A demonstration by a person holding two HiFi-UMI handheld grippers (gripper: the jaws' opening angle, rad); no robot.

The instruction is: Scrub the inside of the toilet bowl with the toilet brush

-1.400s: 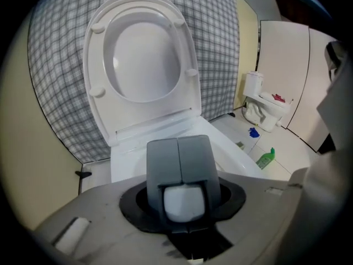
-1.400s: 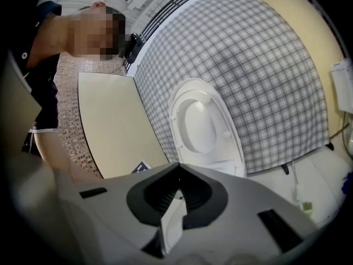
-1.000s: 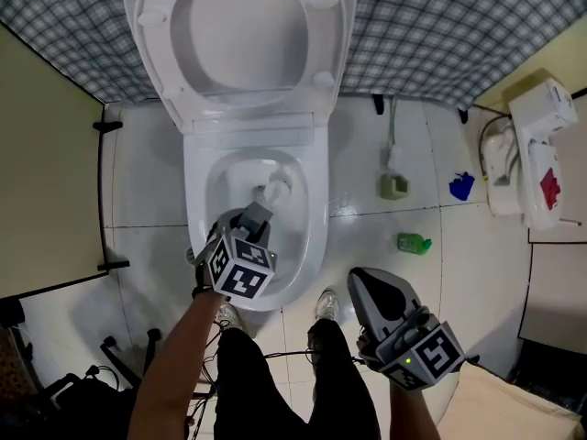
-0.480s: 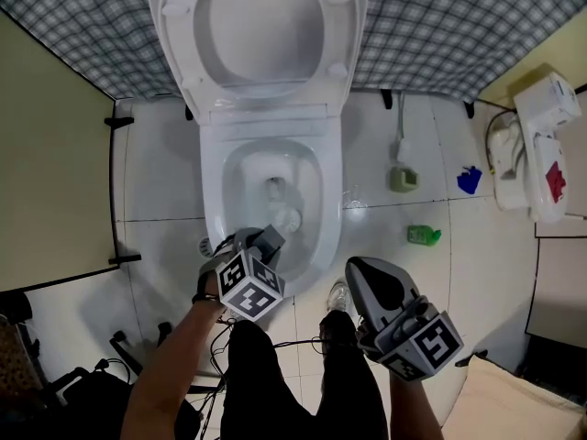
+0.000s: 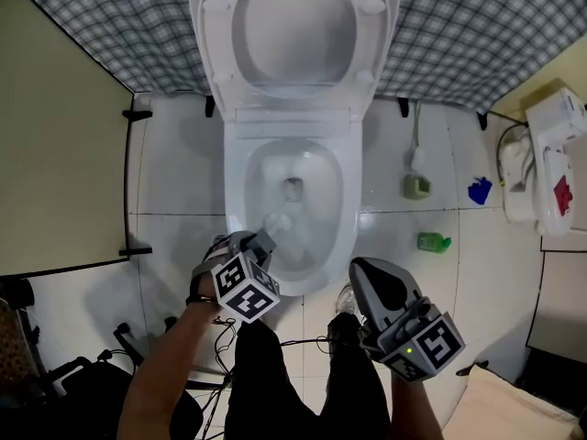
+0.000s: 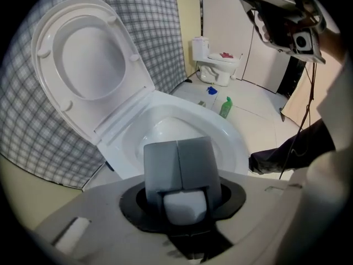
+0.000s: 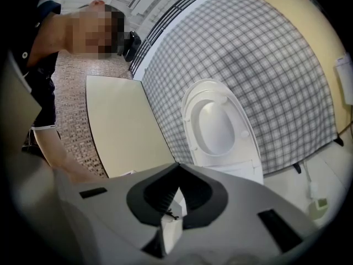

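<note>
– Left hand-held gripper [image 5: 260,243]: pointed steeply down over the near rim of the white ceramic toilet bowl [image 5: 348,196]. Grey jaws closed on the white plastic toilet brush [image 5: 278,225], with the handle end seated between them at their base.

– Where's the brush head?

– Inside the bowl, low on the near left wall, short of the drain opening [image 5: 293,189]. It is blurred, so I can't confirm the bristles touch the porcelain.

– Why so steep?

– My guess is that the angle lets the shaft clear the rim while the bristles reach the inner wall.

– Seat?

– White plastic seat and lid [image 5: 293,35] tipped up against the checked wall, which leaves the bowl fully open from above.

– Other tool?

– Right hand-held gripper [image 5: 367,280]: held off to the right of the bowl, near the person's legs. Jaws together, nothing between them. Probably parked clear of the work.

– Stage?

– Scrubbing looks under way. The next move would be a sweep round the wall. The risks are the handle twisting in the grip and water splashing onto the white tiled floor [image 5: 165,181].
</note>
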